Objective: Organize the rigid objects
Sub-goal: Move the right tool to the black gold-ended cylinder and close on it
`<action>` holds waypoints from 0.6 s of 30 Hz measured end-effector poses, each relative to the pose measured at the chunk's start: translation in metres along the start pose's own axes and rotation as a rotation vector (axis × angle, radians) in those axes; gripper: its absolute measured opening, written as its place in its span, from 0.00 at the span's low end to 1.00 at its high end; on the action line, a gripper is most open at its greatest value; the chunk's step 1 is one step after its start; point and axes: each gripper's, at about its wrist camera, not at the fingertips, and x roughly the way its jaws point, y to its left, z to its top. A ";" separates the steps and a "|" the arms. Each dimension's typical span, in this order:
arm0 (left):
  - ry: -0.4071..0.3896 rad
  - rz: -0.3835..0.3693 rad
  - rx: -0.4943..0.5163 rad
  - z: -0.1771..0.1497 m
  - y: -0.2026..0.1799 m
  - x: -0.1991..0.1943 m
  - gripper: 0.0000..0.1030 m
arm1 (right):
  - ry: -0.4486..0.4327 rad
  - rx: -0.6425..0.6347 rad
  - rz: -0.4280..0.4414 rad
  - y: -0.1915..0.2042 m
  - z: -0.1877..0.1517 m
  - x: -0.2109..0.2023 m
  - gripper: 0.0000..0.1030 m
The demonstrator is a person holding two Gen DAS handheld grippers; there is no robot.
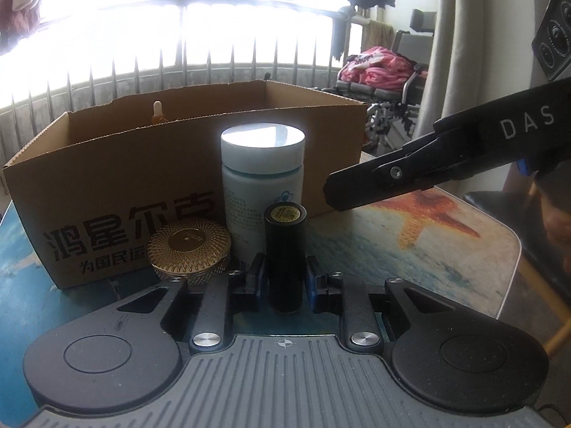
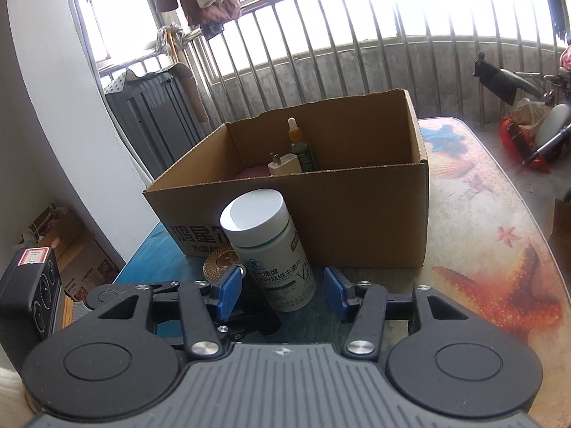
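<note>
Left tongs clenched on the black tube, right tongs spread around the white bottle, both just in front of the box.

Your left gripper (image 1: 285,274) grasps the upright black cylinder (image 1: 285,253), pads pressing both its sides; your right gripper (image 2: 285,290) stands released, blue pads apart from the white pill bottle (image 2: 271,249) between them. The cardboard box (image 2: 357,214) already holds a dropper bottle (image 2: 298,146) and a white charger plug (image 2: 282,166). Lift the cylinder carelessly and you may clip the gold-lidded jar (image 1: 189,249) just beside it or the bottle behind; close the right pads off-centre and the tall bottle may tip. The box reads "鸿星尔克"; the right gripper's arm shows "DAS"; the bottle's label carries Chinese text ending "片" and a large "V", the rest too small to read.
</note>
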 end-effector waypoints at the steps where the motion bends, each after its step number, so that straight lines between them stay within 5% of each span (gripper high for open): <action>1: 0.002 -0.002 -0.001 -0.001 0.000 -0.002 0.20 | 0.015 0.001 0.022 0.000 -0.001 0.002 0.53; 15: 0.022 -0.012 0.022 -0.005 -0.003 -0.017 0.20 | 0.033 -0.056 0.103 0.020 -0.010 0.019 0.52; 16: 0.019 -0.015 0.028 -0.005 -0.004 -0.017 0.20 | 0.027 -0.051 0.101 0.019 -0.011 0.020 0.45; 17: 0.018 -0.012 0.033 -0.006 -0.006 -0.017 0.20 | 0.033 -0.043 0.110 0.019 -0.012 0.021 0.28; 18: 0.021 -0.013 0.034 -0.003 -0.009 -0.014 0.20 | 0.047 -0.027 0.126 0.017 -0.012 0.023 0.27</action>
